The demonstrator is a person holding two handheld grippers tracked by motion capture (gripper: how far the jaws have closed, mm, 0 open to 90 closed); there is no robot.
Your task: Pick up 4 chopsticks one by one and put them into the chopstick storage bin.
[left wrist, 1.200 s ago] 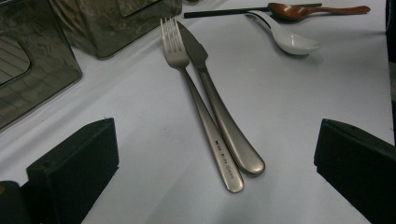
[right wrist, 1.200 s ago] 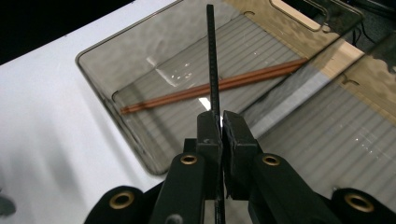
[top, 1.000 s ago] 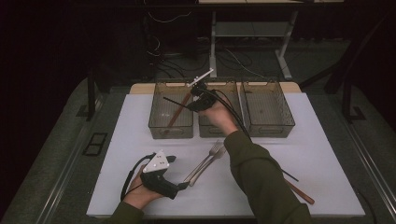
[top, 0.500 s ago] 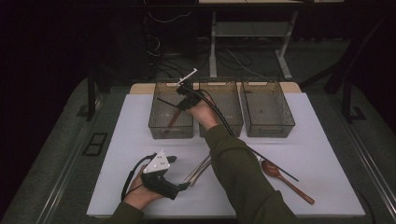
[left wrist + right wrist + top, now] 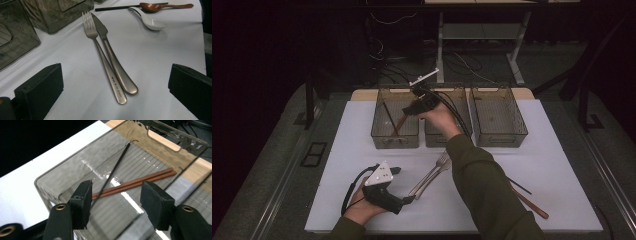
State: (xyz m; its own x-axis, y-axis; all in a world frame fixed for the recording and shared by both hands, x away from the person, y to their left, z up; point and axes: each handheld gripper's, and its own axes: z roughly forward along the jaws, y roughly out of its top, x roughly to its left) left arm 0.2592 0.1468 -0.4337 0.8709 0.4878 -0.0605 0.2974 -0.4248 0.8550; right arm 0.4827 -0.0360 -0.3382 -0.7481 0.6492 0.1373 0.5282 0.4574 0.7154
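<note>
Chopsticks (image 5: 140, 181), a reddish-brown pair, lie side by side on the ribbed floor of the left bin (image 5: 380, 131), and a thin black chopstick (image 5: 113, 172) lies slanted across them, its far end near the bin's back corner. In the high view I see them as dark slanted sticks inside that smoky, see-through bin. My right gripper (image 5: 115, 200) hangs just above the bin, jaws pointing down into it; they have just been opening and now stand about half apart with nothing between the pads, the sticks well below them.

Two more bins of the same kind stand to its right in a row, the middle bin (image 5: 462, 112) partly hidden behind my right hand and its cable, the right bin (image 5: 517, 125) in plain sight. Nearer me, a steel fork (image 5: 101, 55) and knife (image 5: 115, 62) lie touching, handles toward my left gripper (image 5: 115, 85), which rests low on the counter (image 5: 562, 165) with its jaws spread wide and empty on either side of those handles. Farther off I see a white soup spoon (image 5: 151, 22), a wooden spoon (image 5: 162, 6) and another black chopstick (image 5: 117, 8).

A white sheet covers the counter; around it the room is dark, with cables and a metal frame behind.
</note>
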